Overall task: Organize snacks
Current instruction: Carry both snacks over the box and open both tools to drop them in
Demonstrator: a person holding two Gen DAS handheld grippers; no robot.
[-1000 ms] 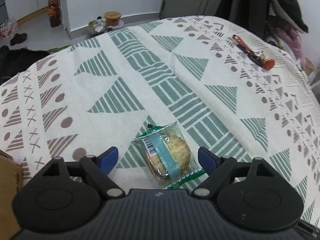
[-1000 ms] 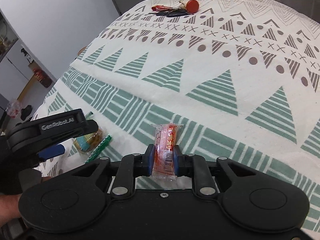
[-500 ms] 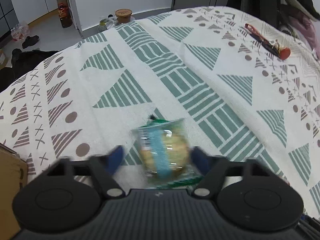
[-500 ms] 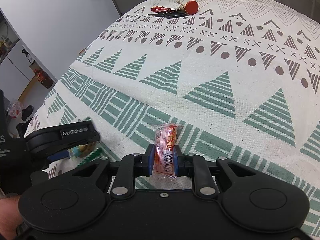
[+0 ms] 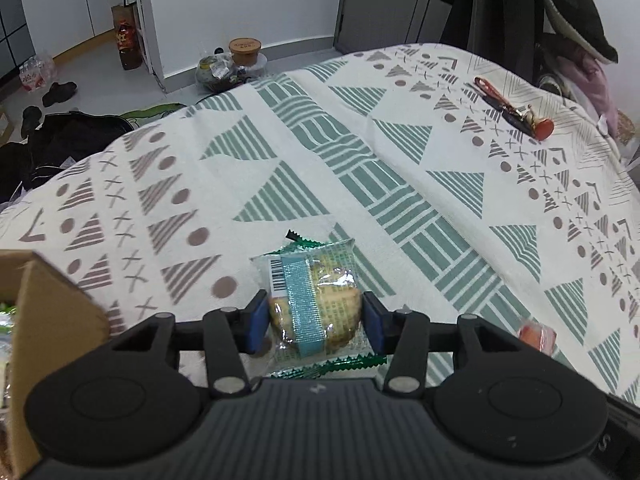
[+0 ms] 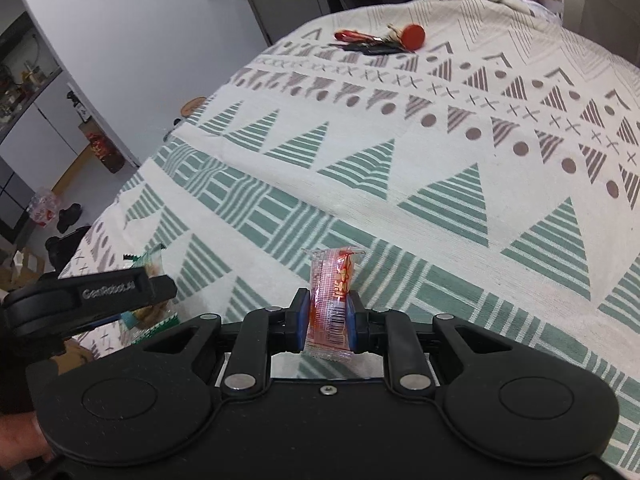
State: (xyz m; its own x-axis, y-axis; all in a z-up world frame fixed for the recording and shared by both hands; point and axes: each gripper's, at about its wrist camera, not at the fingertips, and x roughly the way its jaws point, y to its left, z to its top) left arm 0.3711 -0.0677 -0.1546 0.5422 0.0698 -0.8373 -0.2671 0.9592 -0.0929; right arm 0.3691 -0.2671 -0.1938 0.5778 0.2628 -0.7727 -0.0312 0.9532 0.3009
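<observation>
— Left wrist view first: what's there?
— The left gripper (image 5: 315,318) pinches a clear cookie packet (image 5: 314,300) at lower centre, above the patterned tablecloth (image 5: 400,168). A cardboard box (image 5: 44,320) fills the lower left edge; keys with a red tag (image 5: 516,110) lie upper right (well apart from the packet).
— And the right wrist view?
— The right gripper (image 6: 325,320) is pressed onto a red sachet (image 6: 332,300) at lower centre. The left gripper's black body crosses the lower left, partly hiding the cookie packet.

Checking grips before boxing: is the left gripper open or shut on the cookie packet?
Shut: the left gripper has both blue pads pressed against the cookie packet.
</observation>
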